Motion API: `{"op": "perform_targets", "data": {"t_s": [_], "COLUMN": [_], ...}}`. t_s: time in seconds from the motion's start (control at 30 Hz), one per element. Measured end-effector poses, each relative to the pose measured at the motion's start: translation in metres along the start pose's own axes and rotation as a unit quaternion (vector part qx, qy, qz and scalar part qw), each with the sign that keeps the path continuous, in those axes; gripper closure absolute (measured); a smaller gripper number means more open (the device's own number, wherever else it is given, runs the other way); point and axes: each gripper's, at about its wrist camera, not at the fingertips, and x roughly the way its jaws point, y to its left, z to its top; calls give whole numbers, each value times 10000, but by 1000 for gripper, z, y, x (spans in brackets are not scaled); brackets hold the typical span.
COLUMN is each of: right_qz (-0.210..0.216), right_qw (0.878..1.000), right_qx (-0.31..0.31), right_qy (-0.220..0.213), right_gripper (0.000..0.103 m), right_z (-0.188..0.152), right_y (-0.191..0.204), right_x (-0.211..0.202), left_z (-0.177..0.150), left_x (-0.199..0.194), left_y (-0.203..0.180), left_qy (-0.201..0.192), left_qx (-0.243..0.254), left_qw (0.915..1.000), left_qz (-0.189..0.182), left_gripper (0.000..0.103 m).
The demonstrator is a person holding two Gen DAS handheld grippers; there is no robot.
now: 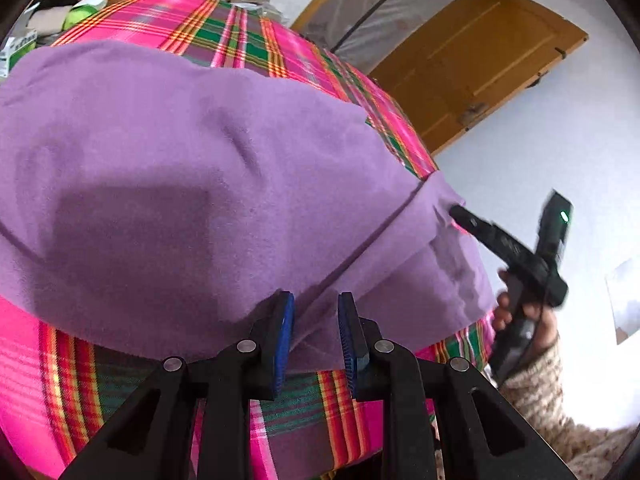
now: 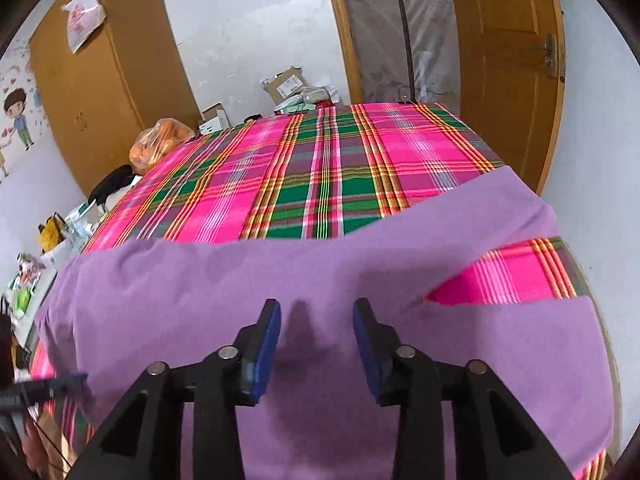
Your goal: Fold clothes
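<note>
A purple garment [image 1: 160, 160] lies spread on a table under a pink and green plaid cloth [image 1: 240, 40]. My left gripper [image 1: 316, 320] is open at the garment's near hem, and a seam runs out from between its blue pads. My right gripper [image 1: 460, 214] touches the garment's far right corner with its tip, held by a hand in a knit sleeve [image 1: 536, 372]. In the right wrist view the right gripper [image 2: 318, 320] is open low over the purple garment [image 2: 240, 300], with nothing between its pads. The left gripper [image 2: 70, 382] shows at the garment's left edge.
A bag of oranges [image 2: 160, 140], cardboard boxes [image 2: 284, 84] and small clutter line the table's far and left sides. Bare plaid cloth [image 2: 320, 168] stretches beyond the garment. A wooden door [image 2: 508, 60] stands behind the table's right corner.
</note>
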Motion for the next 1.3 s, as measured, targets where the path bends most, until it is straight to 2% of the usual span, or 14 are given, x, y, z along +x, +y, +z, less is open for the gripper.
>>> {"op": "perform_targets", "data": {"t_s": [0.03, 0.2, 0.37, 0.43, 0.47, 0.57, 0.67, 1.0, 1.03, 1.07, 1.13, 1.3], "right_qz": [-3, -14, -315, -396, -439, -518, -572, -582, -551, -510, -557, -940], "right_qw": [10000, 9993, 9978, 9966, 9962, 9957, 9961, 9956, 9953, 9950, 9944, 9917], "right_qx": [30, 331, 416, 495, 522, 516, 402, 570, 639, 701, 753, 656], "right_qy": [12, 164, 414, 526, 546, 576, 533, 452, 469, 493, 482, 578], "right_gripper": [57, 56, 57, 65, 75, 98, 102, 102, 94, 79, 63, 62], "right_z": [4, 27, 39, 40, 40, 39, 37, 32, 33, 33, 36, 43], "right_y": [1, 6, 11, 10, 9, 6, 4, -7, -7, -8, -9, -6], "right_x": [5, 32, 54, 61, 62, 63, 59, 48, 49, 51, 56, 70], "left_z": [0, -3, -3, -2, -2, -2, -1, -3, -3, -3, -4, -6], "left_x": [0, -2, -3, -3, -4, -7, -13, -19, -18, -18, -18, -21], "left_y": [0, 8, 15, 14, 13, 11, 11, 12, 12, 12, 13, 11], "left_qy": [0, -11, 20, 40, 49, 71, 85, 46, 38, 31, 26, 22], "left_qx": [37, 68, 77, 116, 139, 205, 231, 226, 211, 195, 159, 146], "left_qw": [10000, 9996, 9990, 9989, 9988, 9987, 9986, 9987, 9987, 9987, 9987, 9987], "left_qz": [-51, -269, -437, -457, -462, -468, -467, -447, -454, -461, -478, -485], "left_gripper": [80, 80, 80, 80, 80, 80, 80, 80, 80, 80, 80, 80]}}
